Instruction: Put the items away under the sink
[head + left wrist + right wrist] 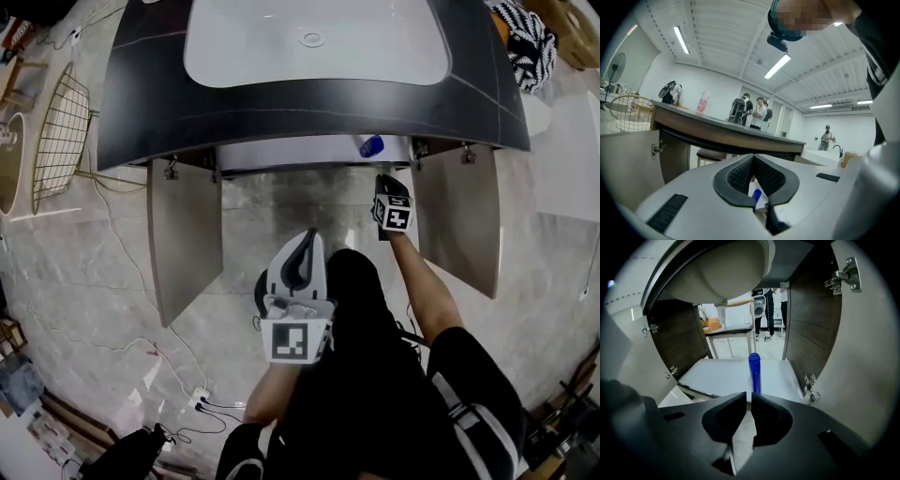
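**Right jaws closed and empty, blue bottle upright dead ahead**

The right gripper [750, 399], its jaws drawn to a hairline slit with nothing between them, faces the blue bottle [754, 371]. The bottle stands at 12 o'clock just past the tips, long axis vertical, on the cabinet floor [712, 376] beneath the sink basin [717, 273]. An open door [813, 333] hangs at 3 o'clock. The left gripper [753, 158], jaws likewise pressed together and empty, is held well back. The bottle looks already stowed, and the right hand is far nearer for any adjustment.
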{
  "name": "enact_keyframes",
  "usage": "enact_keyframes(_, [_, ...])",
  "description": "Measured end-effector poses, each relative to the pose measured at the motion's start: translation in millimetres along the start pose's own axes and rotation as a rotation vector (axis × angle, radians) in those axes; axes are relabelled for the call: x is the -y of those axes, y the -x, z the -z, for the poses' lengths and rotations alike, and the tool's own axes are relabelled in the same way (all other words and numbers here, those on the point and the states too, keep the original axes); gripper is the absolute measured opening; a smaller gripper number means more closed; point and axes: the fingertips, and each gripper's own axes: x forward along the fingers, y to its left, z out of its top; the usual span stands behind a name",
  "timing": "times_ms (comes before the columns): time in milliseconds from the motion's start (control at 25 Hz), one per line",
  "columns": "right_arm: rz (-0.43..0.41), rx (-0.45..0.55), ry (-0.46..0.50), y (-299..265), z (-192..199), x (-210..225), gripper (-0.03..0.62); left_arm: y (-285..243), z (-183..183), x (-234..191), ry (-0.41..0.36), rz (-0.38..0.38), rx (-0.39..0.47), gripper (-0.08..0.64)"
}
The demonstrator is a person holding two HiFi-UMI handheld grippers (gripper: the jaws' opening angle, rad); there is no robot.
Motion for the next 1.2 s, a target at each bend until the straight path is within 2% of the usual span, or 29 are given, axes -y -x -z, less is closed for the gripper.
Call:
enact_keyframes(360, [-0.036, -0.172, -0.082, 114, -43, -35, 0.011, 18, -136, 41, -0.015, 0.009, -0.044, 0.015])
enact_keyframes(520, [-0.065, -0.193, -0.101, 185, -75, -55, 0.011, 36, -198, 72, -0.016, 0.037, -0.052, 0.015])
enact_keyframes(640, [-0.068, -0.182, -0.122, 238, -108, -67, 0.011, 49, -239, 91, -0.008, 0.064, -0.06, 0.015])
enact_keyframes(760, [-0.071, -0.16, -0.14, 286, -140, -76, 0.011, 62, -270, 105, -0.048, 0.099, -0.084, 0.015])
enact_keyframes(920, [-0.08, -0.113, -0.128, 351, -176, -81, 0.011, 81, -309, 127, -0.054, 0.112, -0.088, 0.015])
enact_keyframes(1040, [-0.083, -0.06, -0.12, 396, -206, -81, 0.011, 95, -334, 144, -0.059, 0.122, -0.07, 0.015])
enact_keyframes(1200, [-0.111, 0.068, -0.133, 461, -256, -91, 0.011, 115, -359, 160, -0.069, 0.135, -0.059, 0.015])
